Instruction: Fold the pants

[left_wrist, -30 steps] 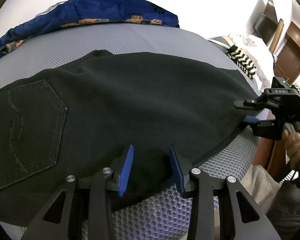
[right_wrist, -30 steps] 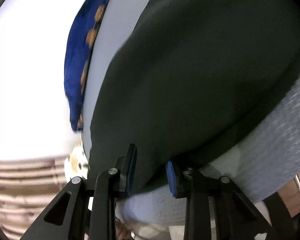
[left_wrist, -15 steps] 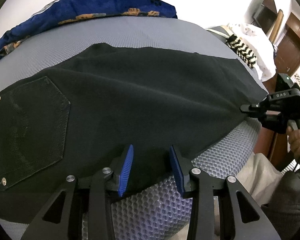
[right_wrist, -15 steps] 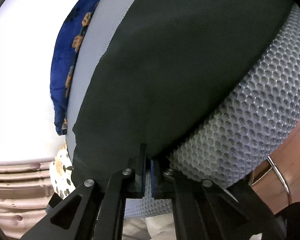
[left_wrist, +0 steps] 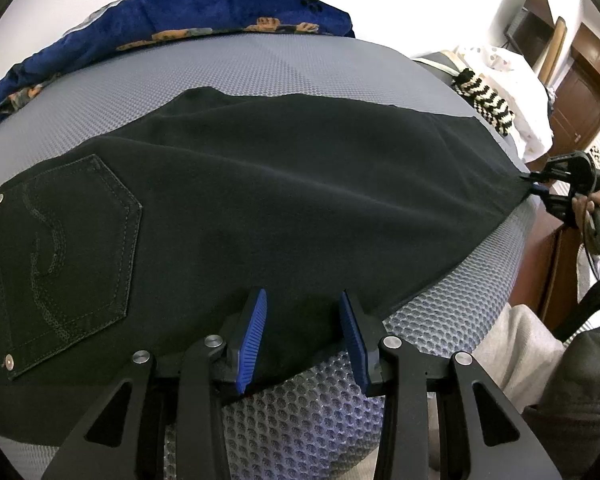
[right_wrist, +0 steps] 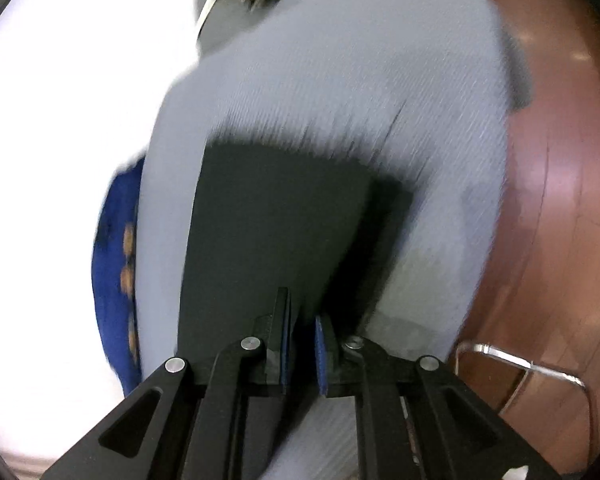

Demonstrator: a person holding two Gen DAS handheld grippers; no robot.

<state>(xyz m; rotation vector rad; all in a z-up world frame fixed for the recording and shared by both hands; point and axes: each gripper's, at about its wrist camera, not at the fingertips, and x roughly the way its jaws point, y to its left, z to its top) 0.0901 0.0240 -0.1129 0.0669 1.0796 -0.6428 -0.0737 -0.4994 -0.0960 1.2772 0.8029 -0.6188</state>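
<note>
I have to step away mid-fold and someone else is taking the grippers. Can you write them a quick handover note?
Left gripper: open, poised at the near edge of the black pants, not gripping.
Right gripper: shut on the pants at the leg-hem end, by the mattress edge.
Pants: spread flat across the grey mattress, back pocket up.
Done: laid out, hem end gripped.
Left: grip the near edge with the left gripper, then fold; no fold visible.
</note>
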